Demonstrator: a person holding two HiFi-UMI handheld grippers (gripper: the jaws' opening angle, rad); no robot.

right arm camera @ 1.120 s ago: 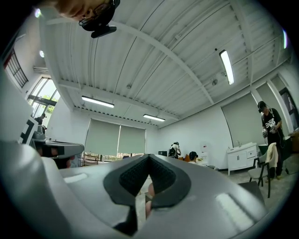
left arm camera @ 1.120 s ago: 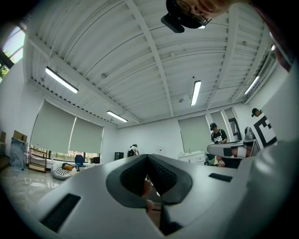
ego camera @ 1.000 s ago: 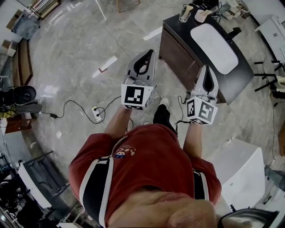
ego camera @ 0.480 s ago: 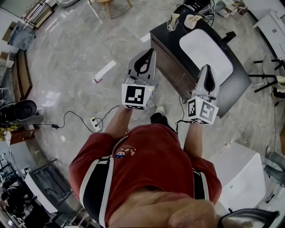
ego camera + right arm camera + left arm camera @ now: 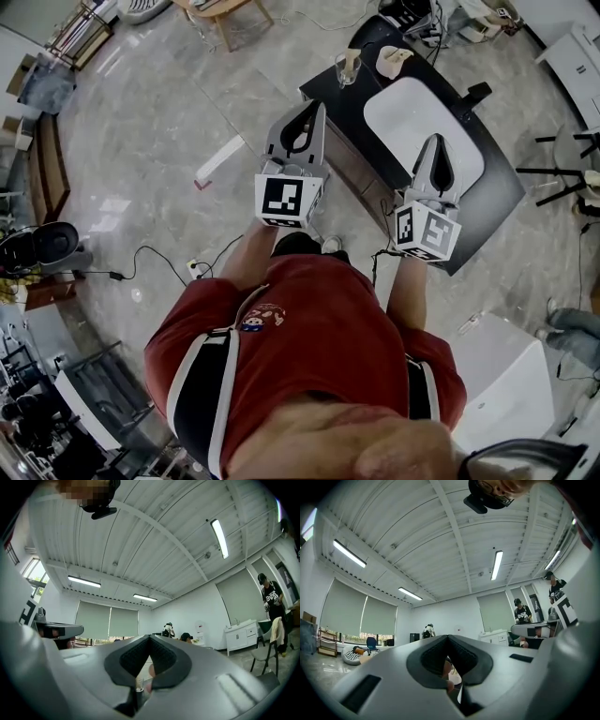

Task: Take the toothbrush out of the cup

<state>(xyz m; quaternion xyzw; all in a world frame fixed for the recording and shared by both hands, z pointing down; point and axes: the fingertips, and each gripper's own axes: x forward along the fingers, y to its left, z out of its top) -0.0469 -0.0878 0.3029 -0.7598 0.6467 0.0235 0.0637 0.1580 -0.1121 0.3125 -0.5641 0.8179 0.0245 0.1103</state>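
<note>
- Left tongs [image 5: 316, 106] are held out ahead of the person. Their own view [image 5: 448, 637] shows the tips pressed together with nothing pinched.
- Right tongs [image 5: 437, 139] are carried alongside, apart from the left pair. They too are pressed together and empty [image 5: 150, 637].
- The dark counter [image 5: 487, 202] sits at a slant ahead of the person. A white basin [image 5: 422, 117] fills most of its top, with a black tap [image 5: 475, 93] on the basin's right rim.
- The cup [image 5: 345, 73] stands at the counter's far left corner, close to the edge.
- The toothbrush [image 5: 352, 56] stands upright inside the cup.
- A cream-coloured item [image 5: 392, 58] stands just beside the cup; I cannot tell what it is.
- Both tongs are well apart from the cup. From the head view the left tips line up with the counter's near left edge, and the right tips overlap the basin's near rim.
- The grey stone floor [image 5: 141, 122] lies broad and open to the left of the counter. A white strip [image 5: 217, 159] lies on it.
- A power strip [image 5: 195, 267] and its cable trail on the floor near the person's left side.
- A wooden stool [image 5: 230, 9] stands beyond the counter's far left corner.
- A white cabinet [image 5: 497, 366] stands at the person's right, near the counter's near corner, with only a narrow passage between the two.
</note>
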